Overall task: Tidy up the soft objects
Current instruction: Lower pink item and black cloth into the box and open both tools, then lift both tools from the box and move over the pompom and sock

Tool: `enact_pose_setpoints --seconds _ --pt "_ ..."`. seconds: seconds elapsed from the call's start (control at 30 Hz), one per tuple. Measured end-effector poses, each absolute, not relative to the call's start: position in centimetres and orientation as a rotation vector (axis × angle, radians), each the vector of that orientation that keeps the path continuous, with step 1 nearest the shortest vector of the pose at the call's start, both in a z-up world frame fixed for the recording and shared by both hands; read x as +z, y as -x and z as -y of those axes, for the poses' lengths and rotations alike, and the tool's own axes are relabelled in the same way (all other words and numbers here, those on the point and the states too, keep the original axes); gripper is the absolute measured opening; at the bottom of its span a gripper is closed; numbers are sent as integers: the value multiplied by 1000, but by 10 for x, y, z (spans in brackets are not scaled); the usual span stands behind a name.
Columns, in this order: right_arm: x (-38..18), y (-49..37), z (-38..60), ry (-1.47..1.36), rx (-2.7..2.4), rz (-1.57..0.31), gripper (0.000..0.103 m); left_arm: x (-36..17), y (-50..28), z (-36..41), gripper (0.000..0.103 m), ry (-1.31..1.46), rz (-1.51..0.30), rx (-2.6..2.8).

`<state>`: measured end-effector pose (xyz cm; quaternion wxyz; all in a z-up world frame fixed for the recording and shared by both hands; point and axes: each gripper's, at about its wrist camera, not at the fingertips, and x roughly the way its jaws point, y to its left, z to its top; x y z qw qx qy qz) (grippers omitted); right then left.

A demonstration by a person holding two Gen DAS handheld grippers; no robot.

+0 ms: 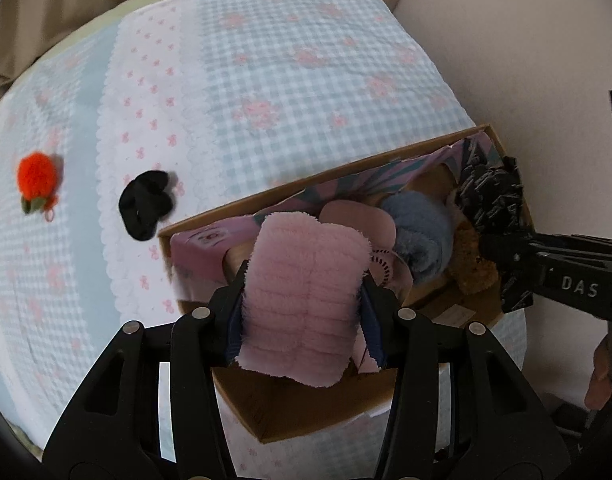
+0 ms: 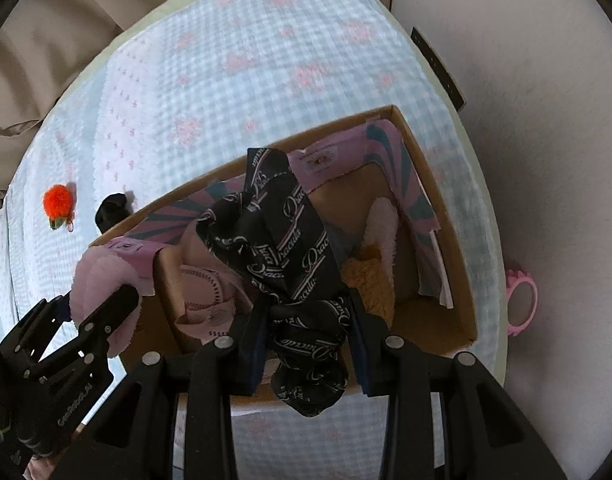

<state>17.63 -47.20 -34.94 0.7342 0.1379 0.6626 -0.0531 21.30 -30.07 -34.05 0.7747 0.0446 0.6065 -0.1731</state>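
Note:
My left gripper (image 1: 304, 296) is shut on a fluffy pink cloth (image 1: 306, 280) and holds it over the near left part of a cardboard box (image 1: 306, 420). It also shows in the right wrist view (image 2: 102, 280). My right gripper (image 2: 307, 320) is shut on a black printed scarf (image 2: 278, 232) and holds it above the box (image 2: 437, 208). The scarf shows in the left wrist view (image 1: 491, 196) over the box's right end. Inside the box lie a blue fluffy item (image 1: 419, 232), a brown plush (image 1: 471, 264) and pink items (image 1: 357, 220). An orange pompom (image 1: 36, 178) and a black soft item (image 1: 146, 204) lie on the checked cloth.
The round table has a blue and pink checked cloth (image 1: 298, 80). A pink and teal paper (image 2: 409, 184) lines the box. A small pink hand mirror (image 2: 521, 300) sits beside the table at the right. Beige fabric (image 2: 46, 40) lies behind the table.

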Motion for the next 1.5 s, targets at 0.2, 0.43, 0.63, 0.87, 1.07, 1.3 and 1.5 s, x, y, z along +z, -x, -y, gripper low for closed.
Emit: enact_pose_setpoints --seconds 0.2,0.43,0.63,0.87,1.07,1.3,1.5 --pt "-357 -181 479 -321 -121 -1443 103 -341 -214 305 103 -127 -1312 -373" --pt "-351 -175 485 -362 -111 -1400 103 -341 -213 300 103 -134 -1320 -367" --pt "-338 -173 478 -354 -98 -1369 103 -330 -208 298 103 -136 -1294 -366" --pt "-311 -164 470 -310 -91 -1312 103 -309 -196 290 103 -95 -1254 -382" --pt "-273 -146 460 -290 -87 -1250 103 -278 -179 278 103 -87 -1189 -393" --pt "-223 -119 434 -219 -86 -1167 103 -228 -155 247 103 -49 -1102 -390" --pt "-175 -93 402 -154 -83 -1083 103 -178 -134 206 103 -11 -1006 -350"
